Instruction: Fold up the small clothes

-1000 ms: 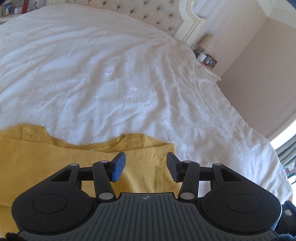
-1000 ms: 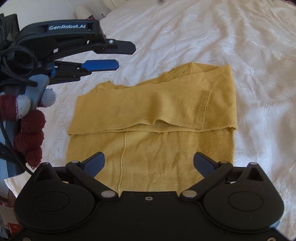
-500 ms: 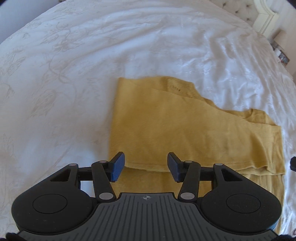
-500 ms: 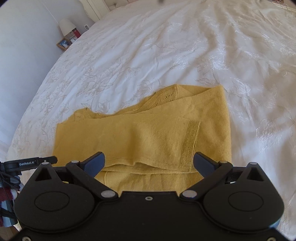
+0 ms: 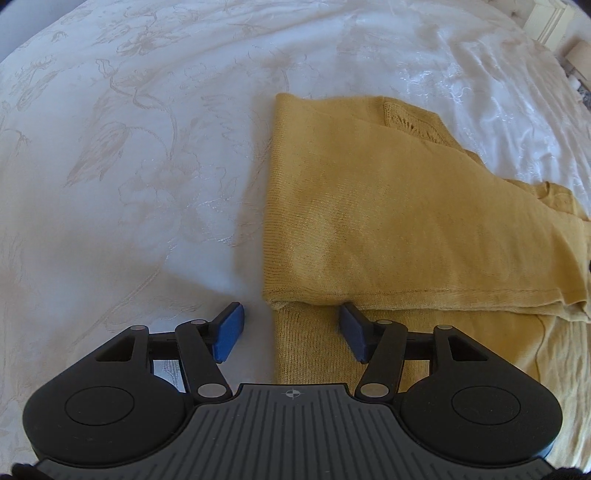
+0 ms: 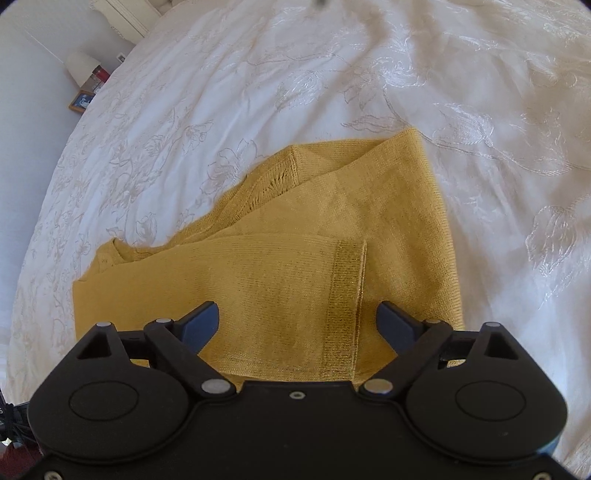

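A mustard-yellow knit sweater [image 5: 388,221] lies flat on the white bedspread, its sleeves folded across the body. In the right wrist view the sweater [image 6: 277,266] shows a ribbed sleeve cuff [image 6: 345,314] lying on top. My left gripper [image 5: 291,326] is open and empty, low over the sweater's left edge where the folded sleeve meets the body. My right gripper [image 6: 297,325] is open and empty, just above the folded sleeve, with the cuff between its jaws.
The white embroidered bedspread [image 5: 129,166] stretches around the sweater on all sides. A bedside table with a lamp [image 6: 83,66] and a picture frame stands past the bed's far left edge in the right wrist view. A cream headboard corner [image 5: 550,18] shows at top right.
Both grippers have moved closer and lower over the sweater. The left one swung from facing the headboard to the sweater's left edge. The right one advanced over the folded sleeve and narrowed slightly. Both stay open.
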Tool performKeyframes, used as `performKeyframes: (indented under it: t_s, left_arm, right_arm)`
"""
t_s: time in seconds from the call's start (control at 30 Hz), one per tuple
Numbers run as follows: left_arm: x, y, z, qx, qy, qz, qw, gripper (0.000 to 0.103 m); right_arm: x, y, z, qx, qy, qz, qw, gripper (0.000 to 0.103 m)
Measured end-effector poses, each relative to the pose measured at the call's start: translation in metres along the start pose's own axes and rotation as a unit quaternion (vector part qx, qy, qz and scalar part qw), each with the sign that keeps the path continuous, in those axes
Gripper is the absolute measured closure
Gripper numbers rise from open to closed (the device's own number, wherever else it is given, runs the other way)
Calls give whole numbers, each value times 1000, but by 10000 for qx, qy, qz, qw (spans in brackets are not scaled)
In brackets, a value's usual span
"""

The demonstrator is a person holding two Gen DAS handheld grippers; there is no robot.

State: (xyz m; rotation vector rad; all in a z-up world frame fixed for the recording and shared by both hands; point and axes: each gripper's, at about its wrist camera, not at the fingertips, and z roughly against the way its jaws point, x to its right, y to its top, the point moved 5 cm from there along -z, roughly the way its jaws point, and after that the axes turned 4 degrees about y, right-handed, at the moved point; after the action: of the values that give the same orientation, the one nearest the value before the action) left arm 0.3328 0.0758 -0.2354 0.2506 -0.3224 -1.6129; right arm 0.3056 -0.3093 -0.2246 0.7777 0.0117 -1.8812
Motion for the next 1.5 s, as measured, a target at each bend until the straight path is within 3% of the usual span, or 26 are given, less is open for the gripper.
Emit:
performKeyframes:
  t_s: [0.1, 0.17, 0.2, 0.27, 0.37, 0.5, 0.7, 0.87, 0.9, 0.97, 1.1, 1.23, 1.5]
  left_arm:
    - [-2, -4, 3, 27, -20, -12, 10000, 45]
    - [0, -4, 1, 32, -18, -1, 10000, 44]
    - [1, -3, 1, 33, -13, 12, 10000, 44]
    - [2, -3, 1, 28, 0, 4, 10000, 43]
    - [3, -3, 1, 27, -7, -50, 10000, 39]
    - [5, -4, 1, 47, 7, -96, 9999, 38]
    - [6, -3, 7, 0, 29, -145, 9999, 38]
    - [6, -2, 34, 239, 54, -253, 9994, 38]
    - [6, 0, 41, 335, 49, -276, 9990, 38]
    - [10, 6, 50, 513, 80, -351, 9980, 38]
    - [18, 25, 49, 703, 105, -331, 9969, 38]
    - [24, 44, 31, 754, 184, -245, 9967, 38]
    - [22, 57, -15, 488, 580, -365, 9965, 36]
  right_arm:
    - [2, 1, -5, -51, 21, -81, 10000, 26]
    - [2, 1, -7, -118, -56, -64, 9999, 48]
    - [1, 3, -9, -144, -120, -5, 9998, 54]
    - [-4, 4, -4, -137, -92, 121, 9998, 81]
    - [-23, 13, 19, 22, 240, 460, 9987, 87]
    - [-37, 29, 51, 335, 52, 1052, 9939, 87]
    - [3, 34, 16, -25, -818, 1099, 9906, 85]
    - [7, 30, 18, 79, -721, 958, 9928, 80]
    - [4, 28, 20, 119, -643, 958, 9933, 78]
    - [1, 24, 20, 114, -616, 1014, 9929, 60]
    - [-12, 17, 16, 148, -585, 1088, 9922, 54]
    - [-27, 14, 8, 184, -557, 1343, 9892, 35]
    - [-14, 10, -19, -118, -1102, 1565, 9814, 23]
